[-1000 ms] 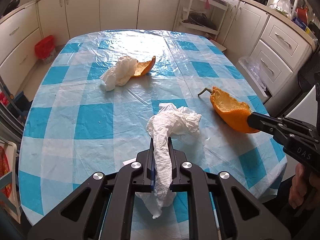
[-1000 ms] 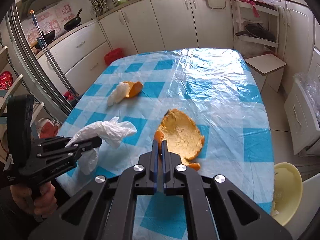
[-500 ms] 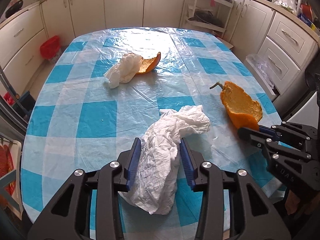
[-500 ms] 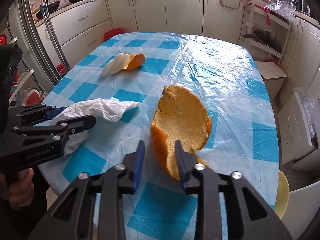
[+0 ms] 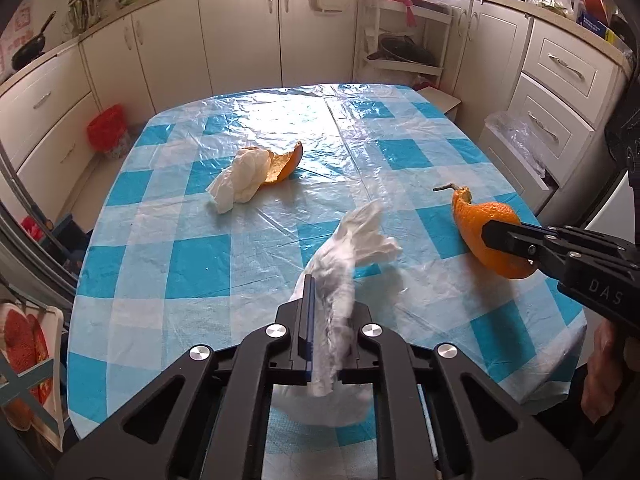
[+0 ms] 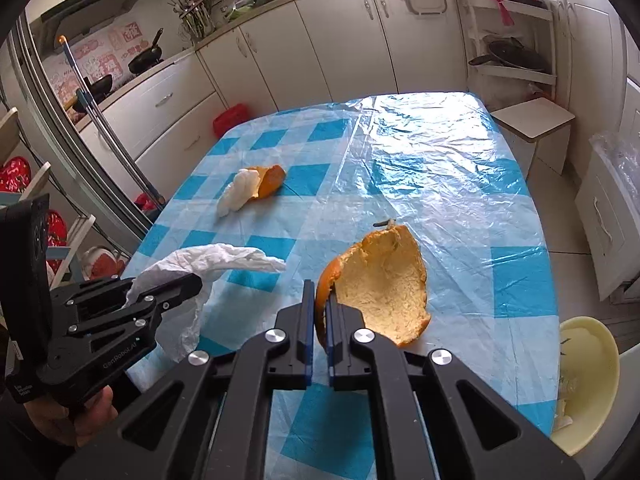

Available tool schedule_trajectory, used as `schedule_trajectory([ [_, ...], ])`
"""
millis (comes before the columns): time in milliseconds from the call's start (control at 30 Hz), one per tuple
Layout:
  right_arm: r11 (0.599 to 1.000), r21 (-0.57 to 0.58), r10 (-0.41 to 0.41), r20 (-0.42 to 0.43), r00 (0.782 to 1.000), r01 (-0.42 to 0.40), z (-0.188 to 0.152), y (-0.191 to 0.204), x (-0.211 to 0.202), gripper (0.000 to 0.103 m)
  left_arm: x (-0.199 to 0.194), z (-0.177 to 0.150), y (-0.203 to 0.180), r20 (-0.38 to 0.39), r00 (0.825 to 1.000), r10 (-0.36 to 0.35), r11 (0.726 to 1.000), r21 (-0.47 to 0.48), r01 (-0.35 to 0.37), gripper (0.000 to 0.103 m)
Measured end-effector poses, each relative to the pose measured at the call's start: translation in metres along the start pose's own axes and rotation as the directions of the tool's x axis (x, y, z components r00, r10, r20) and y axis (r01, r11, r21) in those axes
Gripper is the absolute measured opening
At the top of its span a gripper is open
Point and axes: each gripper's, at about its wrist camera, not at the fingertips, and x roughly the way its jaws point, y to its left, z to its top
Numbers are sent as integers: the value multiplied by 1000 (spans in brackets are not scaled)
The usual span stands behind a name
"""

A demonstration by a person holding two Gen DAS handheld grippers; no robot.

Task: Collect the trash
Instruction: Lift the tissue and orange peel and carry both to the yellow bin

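My left wrist fisheye looks steeply down along fingers onto checkered table (image 5: 208, 256); my right wrist fisheye does likewise from its right. Both share far orange peel (image 5: 282, 162) (image 6: 269, 181).

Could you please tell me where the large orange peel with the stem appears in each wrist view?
Left wrist view: the large orange peel is at the right, pinched by the right gripper reaching in from the edge.
Right wrist view: it is at centre, just above that gripper's own fingers.
Shared landmark: the small peel with a white tissue, farther up the table.
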Motion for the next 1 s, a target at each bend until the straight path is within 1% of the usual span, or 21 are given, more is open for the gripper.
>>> schedule_trajectory([
  [133, 1000, 20, 12, 23, 1000, -12, 2, -3, -6, 6, -5, 2, 0, 7, 1000, -25, 1000, -13, 25, 2],
  [233, 999, 31, 21, 39, 999, -22, 3, -5, -11, 6, -7, 4, 5, 7, 999, -41, 999, -33, 41, 2],
  [333, 999, 35, 22, 44, 999, -24, 3, -7, -13, 6, 0, 3, 9, -19, 998, -54, 998, -18, 53, 3],
  [367, 999, 35, 23, 43, 999, -24, 3, -7, -13, 6, 4, 2, 11, -35, 998, -59, 998, -17, 58, 6],
  [400, 999, 33, 23, 42, 999, -24, 3, -7, -13, 6, 7, 1, 13, -48, 996, -70, 997, -23, 69, 19],
  [433, 999, 33, 24, 41, 999, -25, 3, -7, -12, 6, 10, 0, 15, -53, 996, -70, 997, -31, 69, 46],
  [467, 999, 31, 25, 40, 999, -27, 3, -7, -12, 6, 11, -1, 17, -45, 998, -53, 998, -36, 52, 58],
  [500, 999, 30, 26, 39, 999, -28, 3, -6, -12, 6, 11, -1, 19, -29, 999, -35, 999, -35, 34, 68],
  [533, 999, 29, 27, 38, 999, -28, 3, -6, -12, 6, 12, 0, 20, -27, 999, -34, 999, -33, 33, 70],
  [633, 999, 29, 28, 36, 999, -30, 3, -7, -12, 6, 23, 1, 19, -62, 998, -21, 1000, -7, 21, 77],
  [733, 999, 31, 30, 38, 999, -31, 4, -7, -12, 6, 35, -3, 13, -97, 995, -10, 1000, 29, 12, 77],
  [800, 999, 30, 30, 40, 999, -32, 4, -7, -12, 6, 39, -7, 6, -103, 995, 7, 998, 56, -2, 77],
  [833, 999, 29, 30, 42, 999, -31, 4, -7, -13, 6, 41, -10, 2, -105, 994, 18, 997, 72, -10, 72],
  [867, 999, 29, 30, 43, 999, -31, 4, -6, -13, 6, 42, -13, -2, -109, 994, 13, 997, 81, -4, 66],
  [900, 999, 29, 31, 44, 999, -32, 4, -7, -13, 6, 39, -13, -3, -99, 995, 1, 997, 75, 6, 56],
  [933, 999, 29, 32, 46, 998, -34, 4, -7, -14, 6, 38, -13, -5, -101, 995, -12, 997, 70, 19, 43],
  [967, 999, 29, 33, 48, 998, -35, 4, -7, -15, 6, 37, -12, -7, -102, 995, -12, 997, 72, 20, 33],
  [1000, 999, 30, 34, 53, 998, -36, 4, -8, -16, 6, 36, -11, -9, -103, 995, -5, 997, 77, 13, 15],
])
